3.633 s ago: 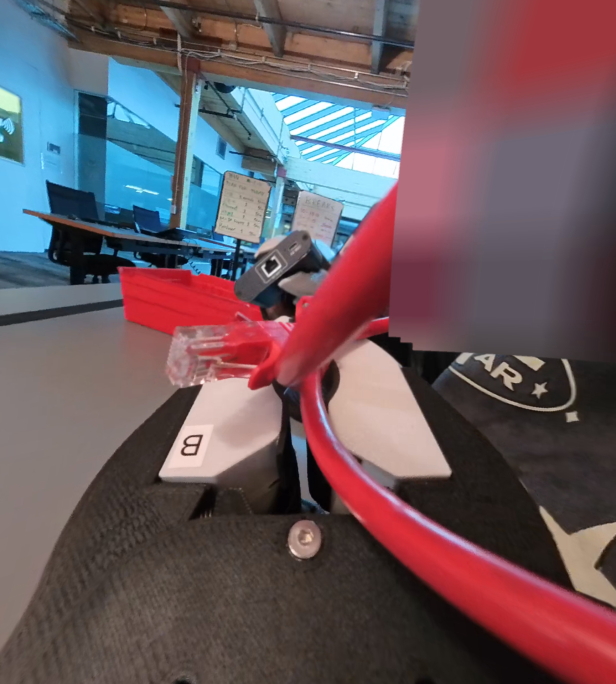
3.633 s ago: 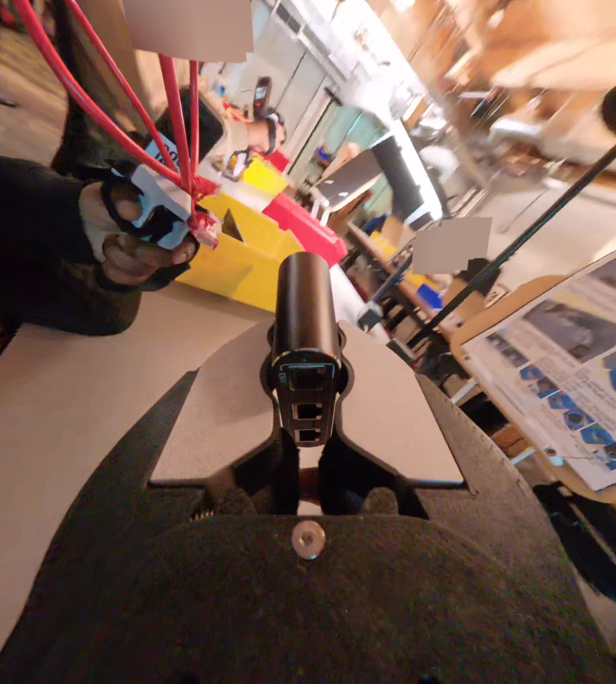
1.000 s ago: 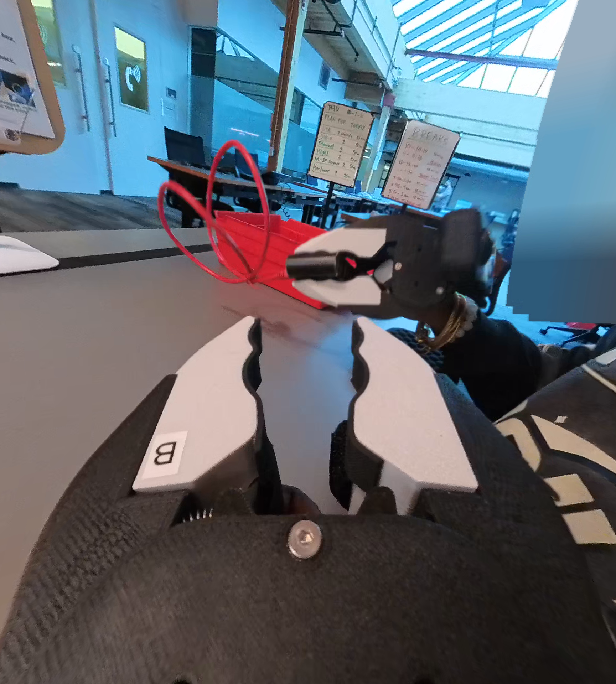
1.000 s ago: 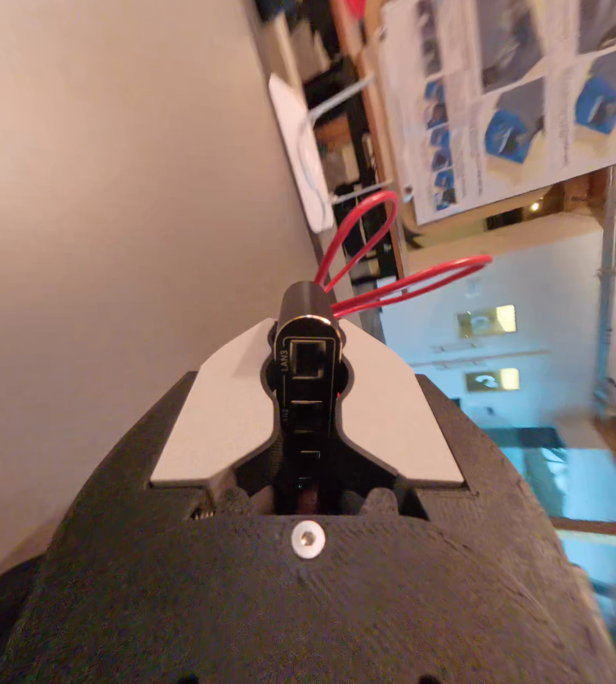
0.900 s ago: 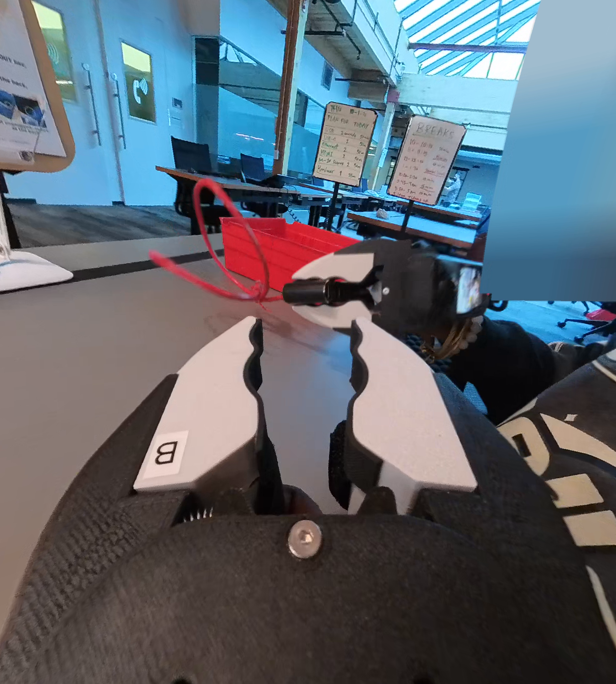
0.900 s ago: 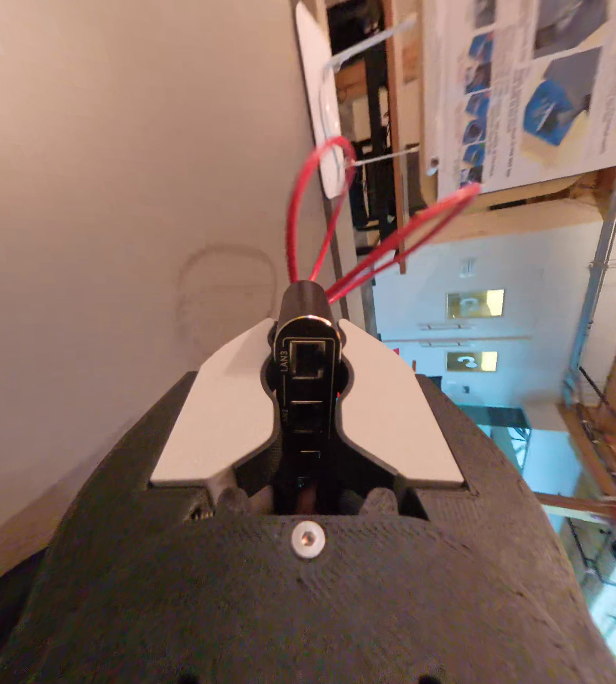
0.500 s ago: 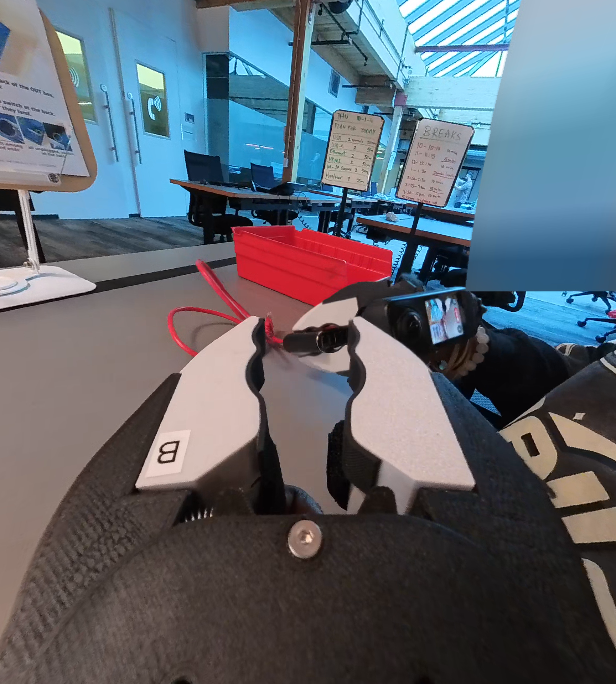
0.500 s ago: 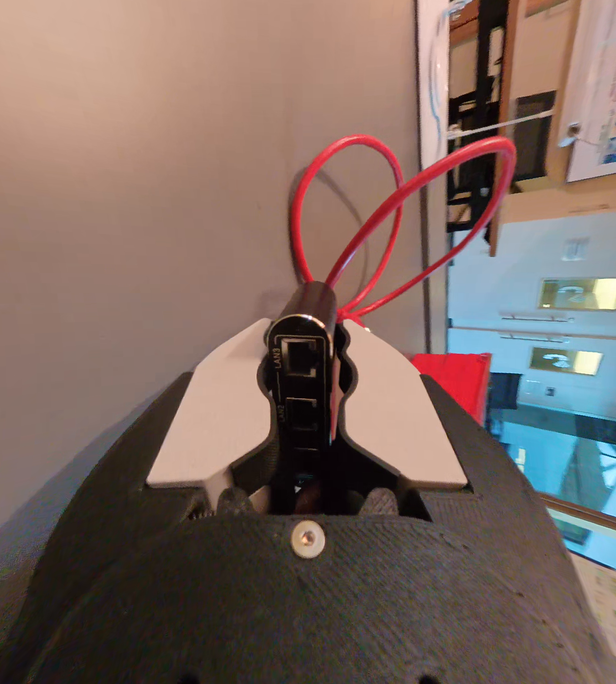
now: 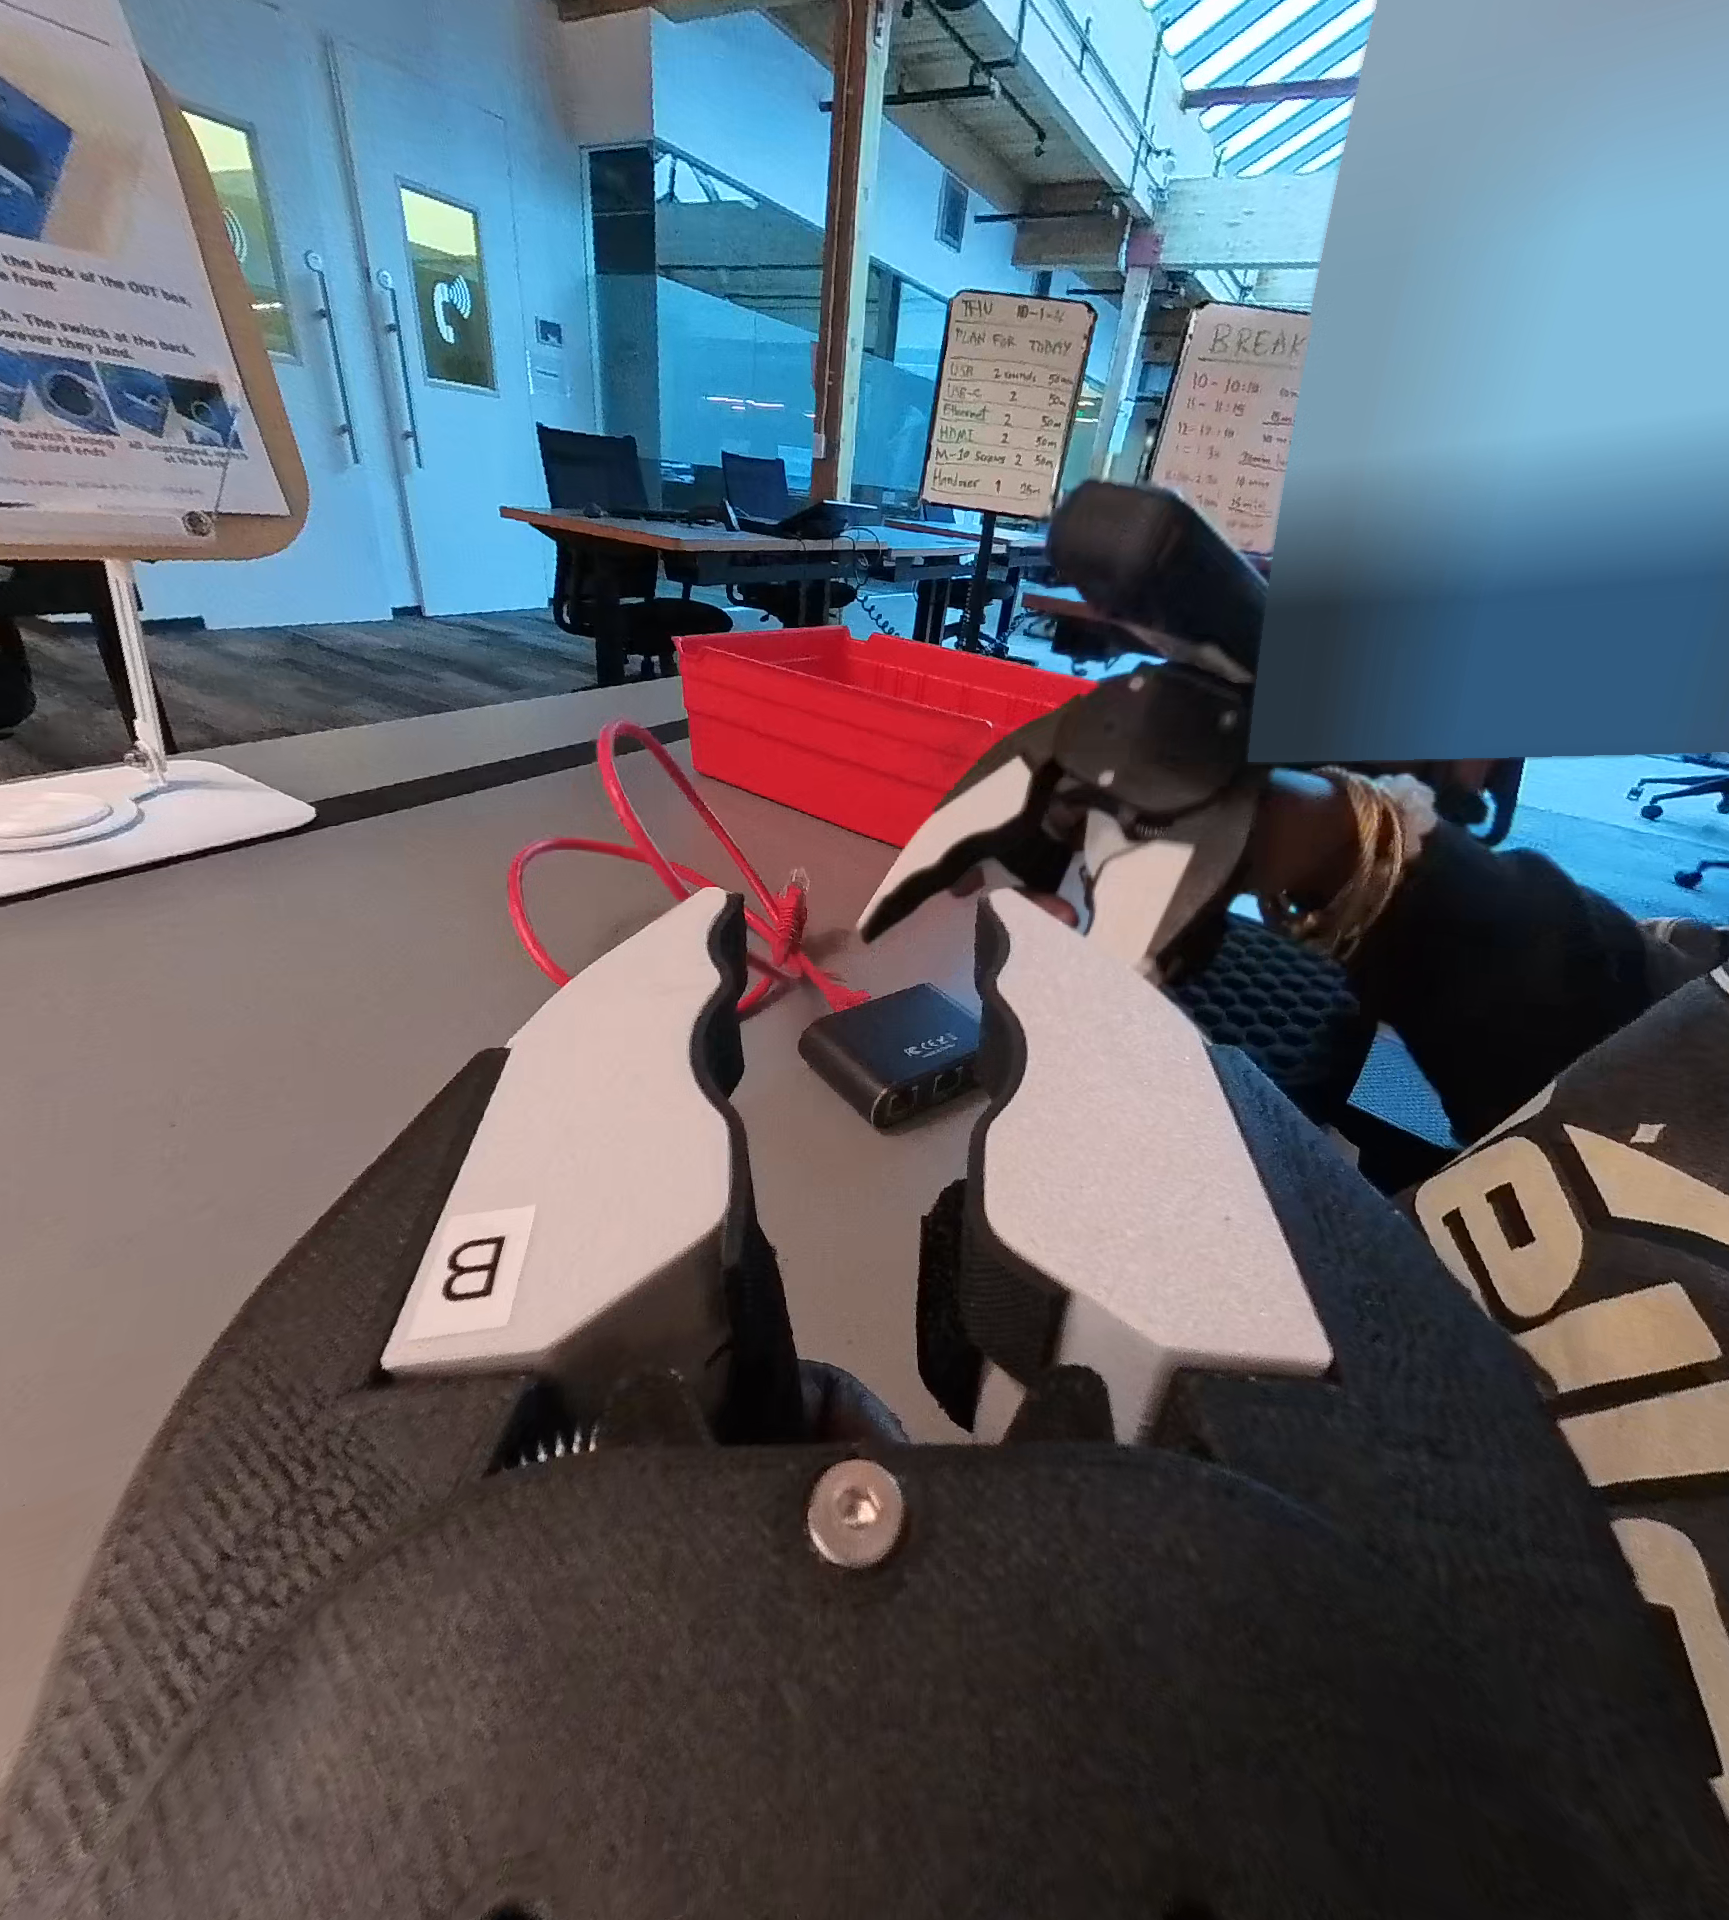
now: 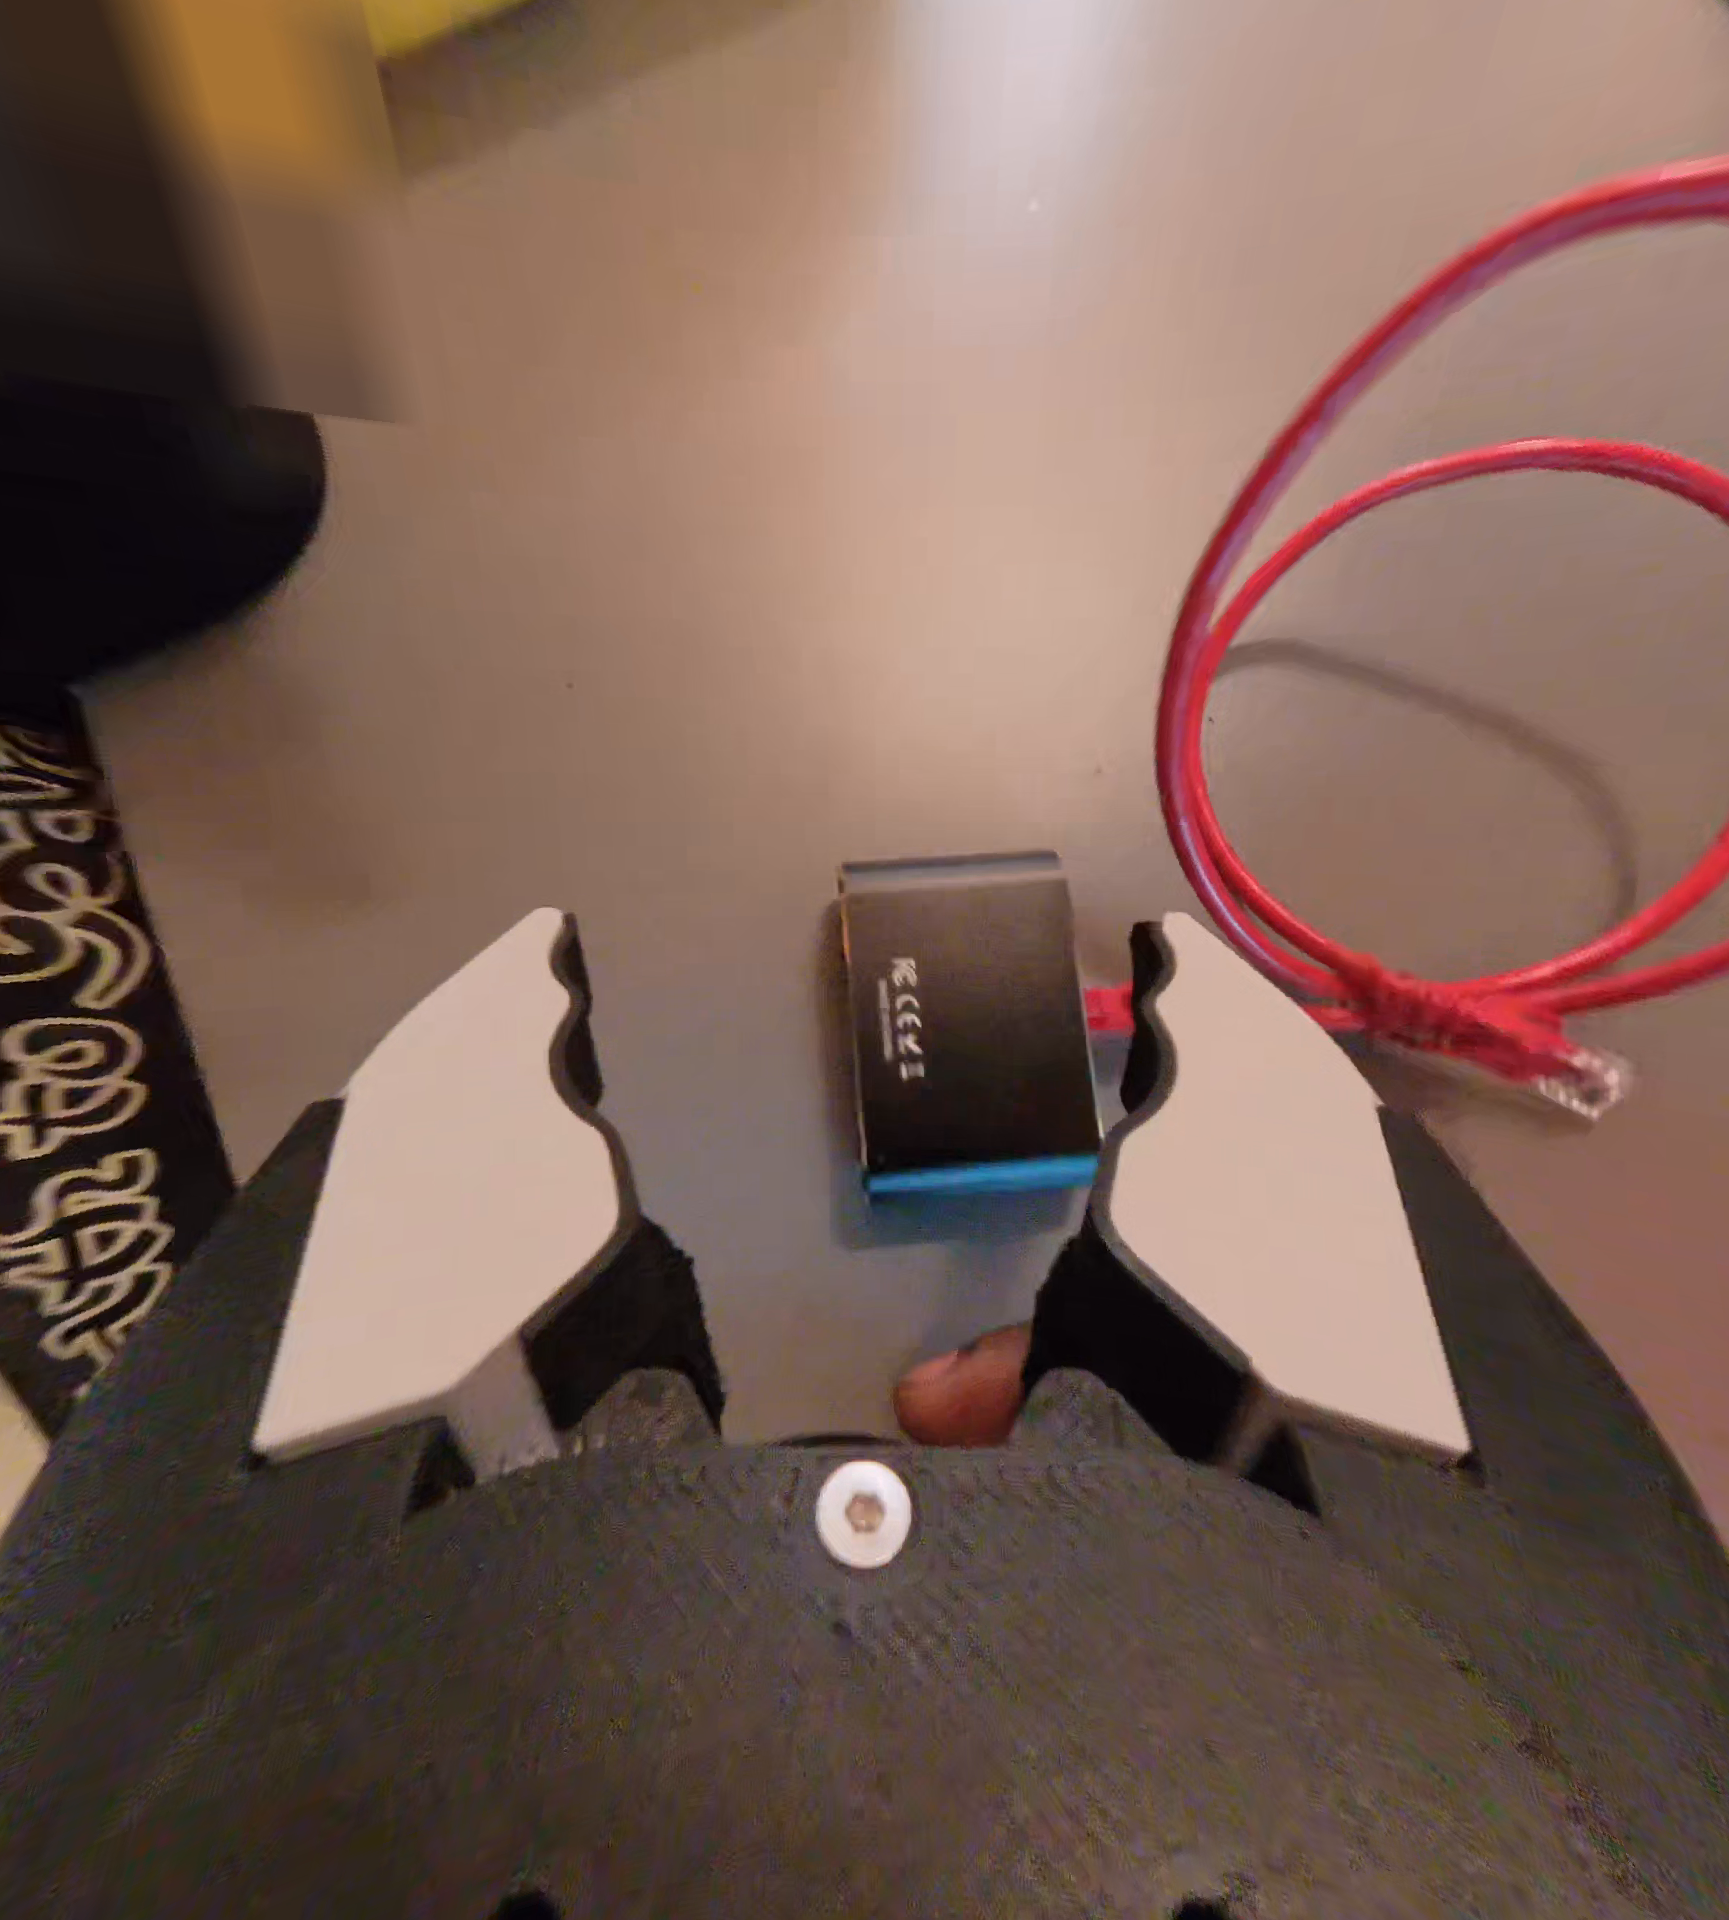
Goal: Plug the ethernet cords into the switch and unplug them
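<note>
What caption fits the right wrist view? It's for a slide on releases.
Open right claw above the black switch lying flat on the table, red ethernet cord plugged into its side.

Plenty of writing here, not copying it out. There's a white lettered sticker (image 9: pixel 470 1268) on the left tongs (image 9: pixel 849 925) at 7 o'clock, and tiny printed marks on the black switch (image 9: pixel 891 1049) on the counter (image 9: pixel 164 1039). Also handwritten boards (image 9: pixel 1011 400) at 1 o'clock, a printed poster (image 9: pixel 60 312) at 10, and shirt lettering (image 9: pixel 1618 1299) at 4.

The right gripper (image 10: pixel 860 1029) has released the switch (image 10: pixel 969 1029), which now lies flat on the desk (image 10: pixel 694 540); the red cord (image 10: pixel 1462 727) rests coiled beside it.
</note>
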A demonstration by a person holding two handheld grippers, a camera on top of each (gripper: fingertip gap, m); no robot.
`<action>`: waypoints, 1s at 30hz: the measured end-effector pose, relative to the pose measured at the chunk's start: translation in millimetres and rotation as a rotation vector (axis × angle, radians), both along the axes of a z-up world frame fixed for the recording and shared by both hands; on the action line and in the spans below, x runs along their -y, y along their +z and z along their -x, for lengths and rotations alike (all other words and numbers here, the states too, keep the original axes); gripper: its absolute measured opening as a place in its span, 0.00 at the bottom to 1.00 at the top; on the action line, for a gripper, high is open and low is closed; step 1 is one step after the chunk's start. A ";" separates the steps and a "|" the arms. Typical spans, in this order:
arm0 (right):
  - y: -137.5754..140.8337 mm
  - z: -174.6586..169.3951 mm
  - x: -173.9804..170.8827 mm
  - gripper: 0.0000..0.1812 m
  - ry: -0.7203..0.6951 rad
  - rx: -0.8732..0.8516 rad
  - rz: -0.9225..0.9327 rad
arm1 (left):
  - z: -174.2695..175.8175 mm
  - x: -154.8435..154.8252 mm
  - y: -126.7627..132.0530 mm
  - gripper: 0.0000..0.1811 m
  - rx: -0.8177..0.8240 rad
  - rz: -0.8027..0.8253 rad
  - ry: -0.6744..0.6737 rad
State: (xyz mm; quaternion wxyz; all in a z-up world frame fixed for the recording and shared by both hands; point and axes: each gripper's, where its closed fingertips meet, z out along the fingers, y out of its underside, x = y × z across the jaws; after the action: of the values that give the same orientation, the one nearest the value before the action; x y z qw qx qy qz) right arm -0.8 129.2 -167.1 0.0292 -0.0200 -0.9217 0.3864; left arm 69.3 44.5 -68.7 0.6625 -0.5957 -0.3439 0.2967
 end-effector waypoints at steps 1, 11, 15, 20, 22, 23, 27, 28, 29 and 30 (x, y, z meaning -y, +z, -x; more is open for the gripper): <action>3.7 4.6 -5.5 0.56 -0.012 0.035 0.018 | -0.2 0.4 -0.1 0.23 -0.001 0.001 0.001; -47.7 23.7 -19.7 0.33 -0.100 0.058 -0.144 | 1.3 5.4 17.8 0.23 -0.070 0.064 0.024; -48.0 26.6 -17.4 0.33 -0.138 0.042 -0.144 | 8.4 7.4 53.2 0.22 -0.213 0.178 0.048; -47.5 29.1 -17.7 0.33 -0.191 0.050 -0.130 | 8.9 1.7 79.5 0.21 -0.287 0.253 0.031; -46.4 29.5 -17.0 0.33 -0.209 0.030 -0.131 | 13.9 3.0 89.1 0.20 -0.316 0.296 0.041; -45.6 28.7 -16.2 0.33 -0.211 0.025 -0.125 | 16.7 3.9 97.0 0.20 -0.333 0.311 0.052; -46.8 28.5 -16.9 0.33 -0.213 0.047 -0.106 | 20.4 1.1 138.0 0.20 -0.452 0.348 0.073; -46.2 29.1 -17.1 0.33 -0.214 0.051 -0.102 | 22.2 2.4 146.3 0.19 -0.481 0.350 0.090; -45.3 29.6 -17.3 0.34 -0.218 0.048 -0.099 | 24.2 3.9 151.7 0.19 -0.499 0.344 0.103; -44.7 30.0 -17.7 0.34 -0.220 0.038 -0.098 | 25.5 4.2 151.8 0.19 -0.495 0.341 0.098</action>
State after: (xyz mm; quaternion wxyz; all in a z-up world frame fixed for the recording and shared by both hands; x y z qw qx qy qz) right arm -30.7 146.9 -211.8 0.0547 -0.1272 -0.9320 0.3350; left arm 43.8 40.3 83.2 0.6012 -0.5908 -0.1458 0.5179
